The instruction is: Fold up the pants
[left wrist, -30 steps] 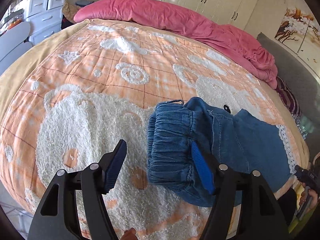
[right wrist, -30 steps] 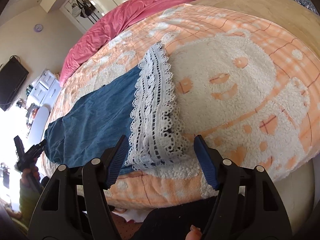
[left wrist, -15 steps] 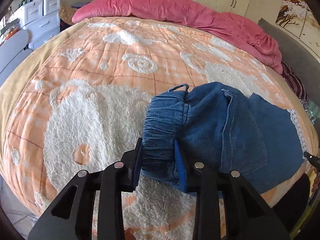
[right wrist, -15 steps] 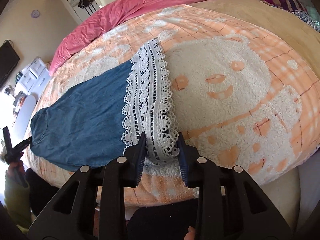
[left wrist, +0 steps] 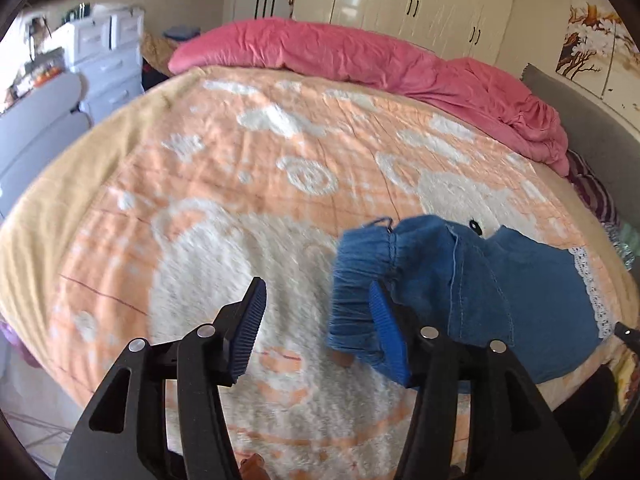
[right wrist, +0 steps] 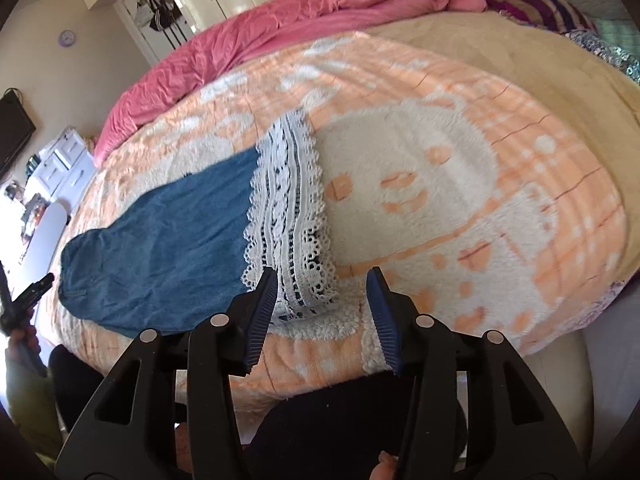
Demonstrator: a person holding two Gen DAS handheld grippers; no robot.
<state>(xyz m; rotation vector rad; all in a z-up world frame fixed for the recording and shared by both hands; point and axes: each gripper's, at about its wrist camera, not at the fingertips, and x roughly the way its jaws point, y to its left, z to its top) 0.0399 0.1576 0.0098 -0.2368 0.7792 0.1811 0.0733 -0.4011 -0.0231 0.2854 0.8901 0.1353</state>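
Pants [left wrist: 500,292] lie flat on the bed [left wrist: 240,184]. Left hand-held gripper [left wrist: 320,332] gapes wide, waistband at its right finger. Right hand-held gripper [right wrist: 322,312] gapes too, lace hem [right wrist: 292,216] just ahead, gripping nothing.

No legible text, label, brand, number or sign was found in either view. The round lilac wall clock [right wrist: 67,37] was too small and blurred for its numerals to be read. The orange-and-white fleece bear-pattern blanket [left wrist: 224,216] and the framed tree-branch wall painting [left wrist: 592,46] carried pictures only — no lettering.
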